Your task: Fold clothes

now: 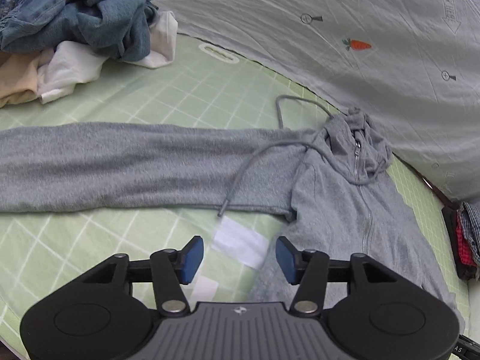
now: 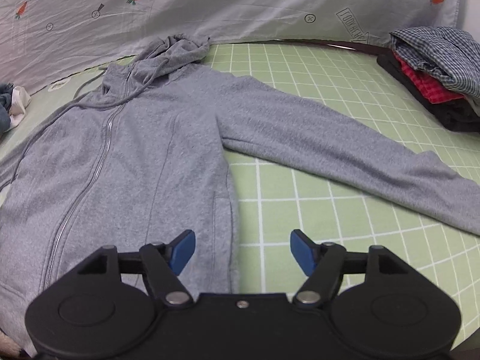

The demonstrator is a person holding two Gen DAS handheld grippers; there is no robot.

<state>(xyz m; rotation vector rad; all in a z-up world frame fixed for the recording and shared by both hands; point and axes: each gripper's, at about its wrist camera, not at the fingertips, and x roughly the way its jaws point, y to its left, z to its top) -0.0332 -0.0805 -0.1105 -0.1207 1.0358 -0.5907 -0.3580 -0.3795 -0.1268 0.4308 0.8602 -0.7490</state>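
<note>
Grey zip hoodie (image 2: 126, 156) laid flat, front up, on green checked sheet (image 2: 330, 210) — both sleeves spread out sideways, hood bunched at top. Left claw (image 1: 239, 258) open, nothing gripped, hovering at body's edge below left sleeve (image 1: 120, 165). Right claw (image 2: 242, 250) open, empty, poised over opposite side seam. Risks judged: loose drawstring (image 1: 240, 177) lying across sleeve may be trapped in fold; single-layer pinch may drag body askew — crooked fold. Unfolded pile (image 1: 78, 24) and folded stack (image 2: 435, 72) well apart.

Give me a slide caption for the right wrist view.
Open right gripper above a flat grey zip hoodie on green checked sheet.
</note>
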